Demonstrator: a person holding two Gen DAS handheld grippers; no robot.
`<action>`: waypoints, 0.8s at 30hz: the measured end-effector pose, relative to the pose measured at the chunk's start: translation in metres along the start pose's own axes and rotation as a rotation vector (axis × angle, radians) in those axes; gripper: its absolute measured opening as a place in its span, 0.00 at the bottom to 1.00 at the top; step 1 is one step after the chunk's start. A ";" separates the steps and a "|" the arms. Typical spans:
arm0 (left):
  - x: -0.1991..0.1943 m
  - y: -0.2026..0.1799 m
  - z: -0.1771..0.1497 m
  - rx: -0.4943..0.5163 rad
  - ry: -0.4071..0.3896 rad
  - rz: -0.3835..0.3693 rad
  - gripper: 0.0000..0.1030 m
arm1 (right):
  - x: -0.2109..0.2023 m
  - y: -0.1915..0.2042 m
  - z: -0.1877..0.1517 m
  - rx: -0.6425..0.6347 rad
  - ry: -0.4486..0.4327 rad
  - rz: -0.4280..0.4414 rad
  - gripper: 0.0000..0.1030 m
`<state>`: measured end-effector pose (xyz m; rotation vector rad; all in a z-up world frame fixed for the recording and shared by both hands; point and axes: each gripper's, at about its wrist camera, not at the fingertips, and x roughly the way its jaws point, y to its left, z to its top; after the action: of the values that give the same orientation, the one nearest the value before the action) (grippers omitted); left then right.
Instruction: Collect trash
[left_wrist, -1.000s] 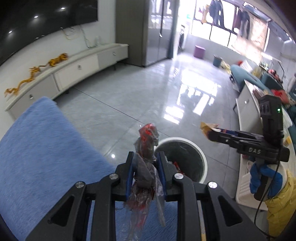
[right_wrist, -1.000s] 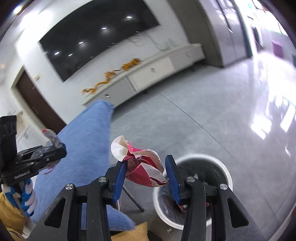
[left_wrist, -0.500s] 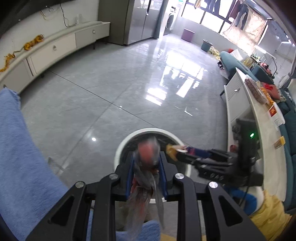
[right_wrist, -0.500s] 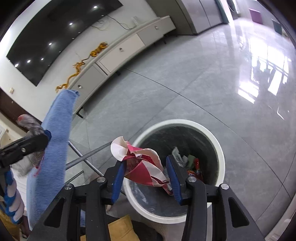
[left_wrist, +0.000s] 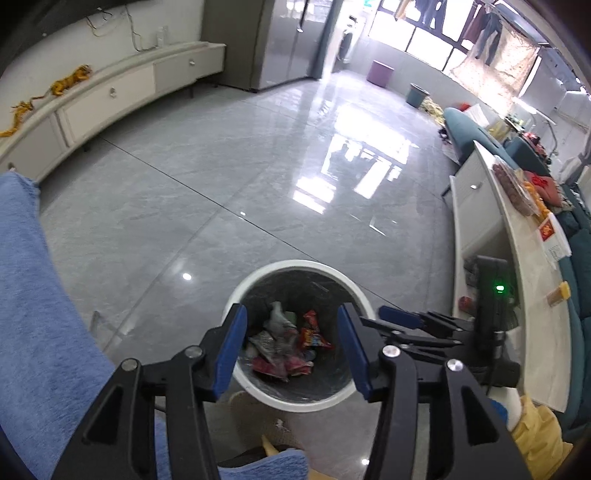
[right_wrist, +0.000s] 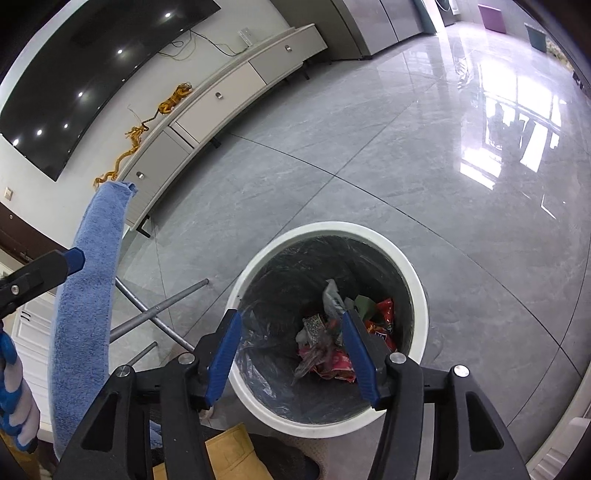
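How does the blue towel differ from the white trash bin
The blue towel is soft fabric draped up off the floor; the white trash bin is a rigid round tub standing on the floor. The towel holds nothing visible; the bin, black-lined, holds crumpled wrappers. They stand side by side.

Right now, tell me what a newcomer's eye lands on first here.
The white bin on the grey floor, lined black with bright wrappers heaped inside. Both grippers hang over it, left and right, jaws opening and empty. A blue towel drapes at the left.
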<state>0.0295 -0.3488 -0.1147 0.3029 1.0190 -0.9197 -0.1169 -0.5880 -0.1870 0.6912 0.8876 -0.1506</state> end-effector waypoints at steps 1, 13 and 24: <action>-0.006 0.002 -0.001 -0.002 -0.019 0.024 0.48 | -0.002 0.003 0.000 -0.006 -0.006 -0.002 0.52; -0.079 0.050 -0.028 -0.112 -0.206 0.260 0.66 | -0.037 0.067 0.003 -0.134 -0.095 -0.020 0.54; -0.146 0.100 -0.077 -0.239 -0.314 0.407 0.71 | -0.059 0.170 -0.003 -0.355 -0.160 0.028 0.62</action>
<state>0.0316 -0.1660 -0.0518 0.1497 0.7297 -0.4523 -0.0890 -0.4637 -0.0604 0.3541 0.7263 -0.0209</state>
